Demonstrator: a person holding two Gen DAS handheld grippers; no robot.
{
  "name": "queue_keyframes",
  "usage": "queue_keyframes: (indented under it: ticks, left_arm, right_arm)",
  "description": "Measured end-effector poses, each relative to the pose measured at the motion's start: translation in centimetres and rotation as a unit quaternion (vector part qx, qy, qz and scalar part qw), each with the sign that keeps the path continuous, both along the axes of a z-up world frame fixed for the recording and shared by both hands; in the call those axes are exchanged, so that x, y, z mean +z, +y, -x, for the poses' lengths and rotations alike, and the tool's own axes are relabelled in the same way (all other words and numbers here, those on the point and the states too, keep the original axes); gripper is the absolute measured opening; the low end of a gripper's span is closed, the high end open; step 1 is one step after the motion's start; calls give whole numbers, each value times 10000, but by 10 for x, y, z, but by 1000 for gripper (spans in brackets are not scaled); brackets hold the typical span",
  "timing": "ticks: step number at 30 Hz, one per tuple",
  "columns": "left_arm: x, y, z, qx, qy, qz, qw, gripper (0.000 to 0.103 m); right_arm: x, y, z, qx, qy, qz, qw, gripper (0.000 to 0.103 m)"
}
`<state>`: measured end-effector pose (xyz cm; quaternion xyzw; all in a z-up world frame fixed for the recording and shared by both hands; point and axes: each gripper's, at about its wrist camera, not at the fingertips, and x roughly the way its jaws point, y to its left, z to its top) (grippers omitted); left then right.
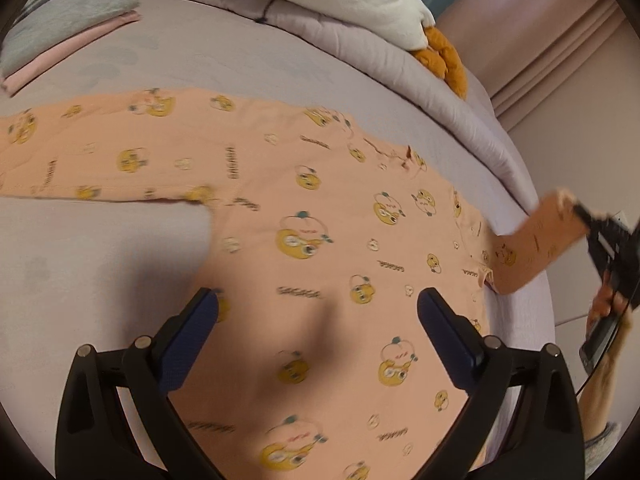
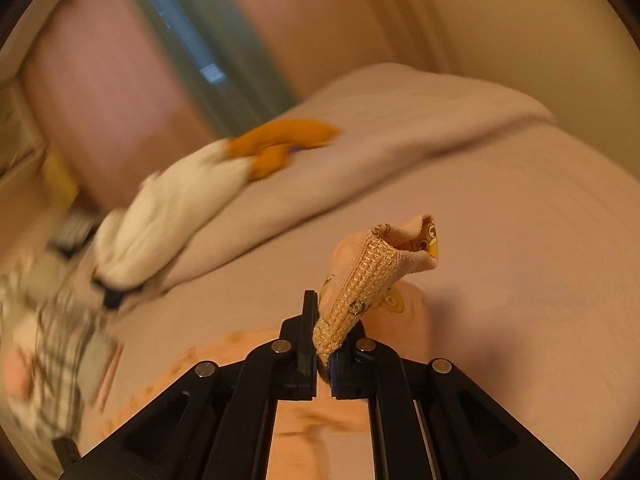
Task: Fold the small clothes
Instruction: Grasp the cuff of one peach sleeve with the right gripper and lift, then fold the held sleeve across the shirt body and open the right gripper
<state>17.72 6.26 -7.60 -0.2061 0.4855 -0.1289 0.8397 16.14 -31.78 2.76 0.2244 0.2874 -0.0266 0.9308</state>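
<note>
A small peach long-sleeved shirt [image 1: 320, 216] with yellow cartoon prints lies spread flat on a pale lilac bed [image 1: 120, 260]. Its left sleeve [image 1: 100, 152] stretches out flat to the left. My left gripper [image 1: 318, 308] is open and empty, hovering just above the shirt's body. My right gripper [image 2: 325, 344] is shut on the ribbed cuff [image 2: 360, 292] of the right sleeve and holds it lifted off the bed. In the left wrist view the raised sleeve [image 1: 536, 248] and the right gripper [image 1: 580, 212] show at the right edge.
A folded quilt [image 1: 360, 40] with a white and orange plush toy [image 1: 436, 52] lies along the far side of the bed. A stack of folded clothes [image 1: 60, 40] sits at the far left. Pink curtains [image 2: 120, 92] hang behind the bed.
</note>
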Motion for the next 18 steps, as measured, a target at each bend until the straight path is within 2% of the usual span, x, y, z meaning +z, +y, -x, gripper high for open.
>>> queue_keyframes:
  ticks: [2, 4, 7, 10, 14, 18]
  left_arm:
    - [1, 18, 8, 93, -29, 69, 9999, 100]
    - [1, 34, 14, 224, -48, 89, 9997, 100]
    - [-2, 65, 22, 503, -50, 103, 9987, 100]
    - [-6, 90, 27, 749, -47, 87, 9971, 100]
    - [-12, 114, 29, 932, 2, 104, 9956, 100]
    - [-17, 129, 33, 1008, -20, 58, 9949, 101]
  right_arm:
    - [11, 59, -19, 414, -30, 397, 9983, 6]
    - [12, 96, -46, 727, -5, 580, 9957, 6]
    - [-3, 167, -68, 1279, 125, 860, 9880, 6]
    - [-28, 237, -88, 1713, 336, 1388, 9748, 6]
    - [-83, 318, -106, 2239, 780, 2290, 9441, 6]
    - [-121, 347, -93, 2602, 1177, 2906, 9132, 7]
